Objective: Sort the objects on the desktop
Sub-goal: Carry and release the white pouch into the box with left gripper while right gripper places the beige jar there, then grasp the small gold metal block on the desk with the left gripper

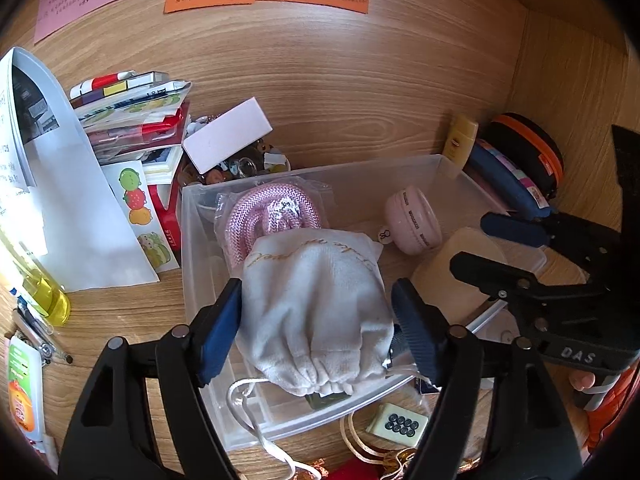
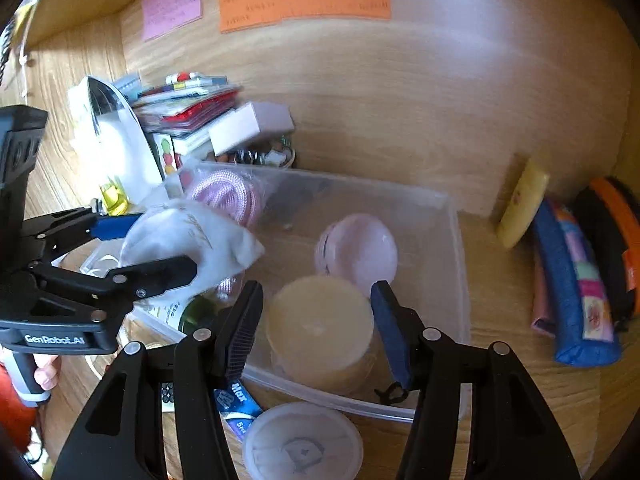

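Two tools over a clear plastic bin (image 1: 448,168) on the wooden counter (image 1: 120,312), left tool (image 1: 318,312) clenched on a white drawstring pouch (image 1: 316,300) above the bin, right tool (image 2: 316,320) spread apart, straddling a cream round container (image 2: 320,320) inside the bin without visibly gripping it, beside a pink round case (image 2: 356,254).

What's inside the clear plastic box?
In the clear box: a pink rope, a pink round case, a cream lid. The white pouch hides what's beneath.
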`<state>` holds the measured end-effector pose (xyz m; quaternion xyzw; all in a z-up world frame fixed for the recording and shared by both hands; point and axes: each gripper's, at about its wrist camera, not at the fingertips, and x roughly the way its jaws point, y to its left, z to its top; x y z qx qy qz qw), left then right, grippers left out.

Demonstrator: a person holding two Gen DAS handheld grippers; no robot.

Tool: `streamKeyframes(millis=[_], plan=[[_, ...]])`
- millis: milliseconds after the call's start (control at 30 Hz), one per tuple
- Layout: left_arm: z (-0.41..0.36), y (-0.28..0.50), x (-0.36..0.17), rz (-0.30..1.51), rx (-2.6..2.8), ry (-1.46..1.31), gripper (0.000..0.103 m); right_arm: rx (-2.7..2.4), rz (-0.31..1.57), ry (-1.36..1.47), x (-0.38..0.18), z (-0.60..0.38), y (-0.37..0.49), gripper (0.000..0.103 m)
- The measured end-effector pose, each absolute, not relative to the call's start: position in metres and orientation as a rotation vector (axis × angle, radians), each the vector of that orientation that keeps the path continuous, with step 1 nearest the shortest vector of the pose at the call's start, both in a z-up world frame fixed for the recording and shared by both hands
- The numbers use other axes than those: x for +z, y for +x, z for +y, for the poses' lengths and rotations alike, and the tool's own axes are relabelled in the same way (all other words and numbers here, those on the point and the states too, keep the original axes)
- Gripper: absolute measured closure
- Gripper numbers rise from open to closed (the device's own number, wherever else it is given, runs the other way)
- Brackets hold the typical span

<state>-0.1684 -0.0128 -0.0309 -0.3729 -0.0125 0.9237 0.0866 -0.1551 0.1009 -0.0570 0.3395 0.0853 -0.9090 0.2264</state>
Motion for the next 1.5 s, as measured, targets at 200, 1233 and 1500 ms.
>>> streamKeyframes(millis=[200, 1233, 1500], plan=[[-0.012, -0.166, -0.029, -0.038, 2.746, -1.104, 0.022, -2.522, 0.332, 0.884, -0.054, 0.094, -0.146, 0.05], [-0.065, -0.106, 0.005, -0.077, 2.896, -1.014, 0.001, -2.524, 0.401, 0.819, -0.039, 0.116, -0.085, 0.021], [-0.086, -0.074, -0.024, -0.007, 2.919, -1.153, 0.001, -2.528, 0.396, 0.847, -0.052, 0.13, -0.052, 0.021]])
